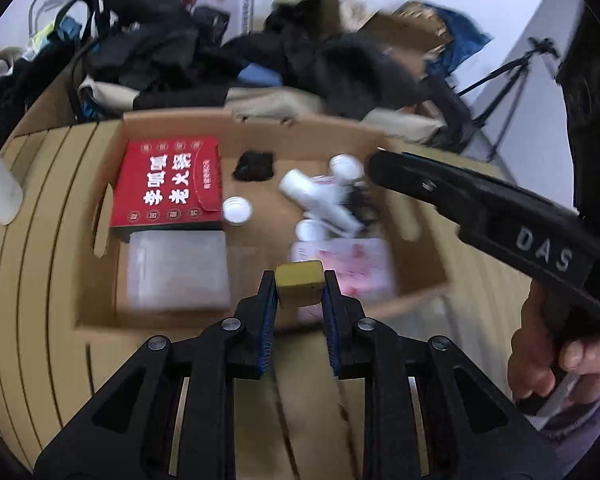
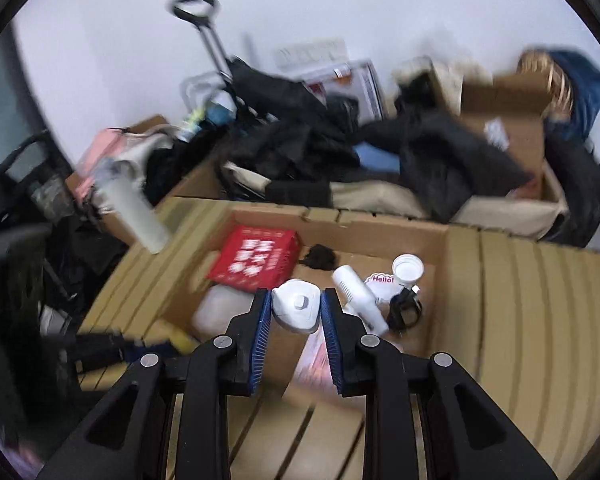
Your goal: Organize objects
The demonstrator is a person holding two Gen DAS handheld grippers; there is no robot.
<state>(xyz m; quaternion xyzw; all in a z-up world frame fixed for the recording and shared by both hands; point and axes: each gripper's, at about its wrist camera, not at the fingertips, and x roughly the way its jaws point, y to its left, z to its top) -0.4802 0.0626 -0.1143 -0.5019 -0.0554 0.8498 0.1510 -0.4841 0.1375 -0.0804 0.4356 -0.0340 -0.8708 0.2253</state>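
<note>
Left wrist view: your left gripper (image 1: pixel 299 292) was clamped shut on one small yellow block (image 1: pixel 299 285) above an open cardboard box (image 1: pixel 256 124). Inside lay one red box (image 1: pixel 167 184) with Chinese lettering. The other gripper (image 1: pixel 480 216) read "DAS".

Right wrist view: your right gripper (image 2: pixel 294 308) pinched one white rounded-triangle gadget (image 2: pixel 296 306) over the box; a sticker (image 2: pixel 382 282) read "Hello!".

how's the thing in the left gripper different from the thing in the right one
The left gripper is shut on a yellow block; the right gripper is shut on a white rounded piece. The yellow block is squarish and plain; the white rounded piece is wider, curved, with a small raised knob. Both are held above the cardboard box.
</note>
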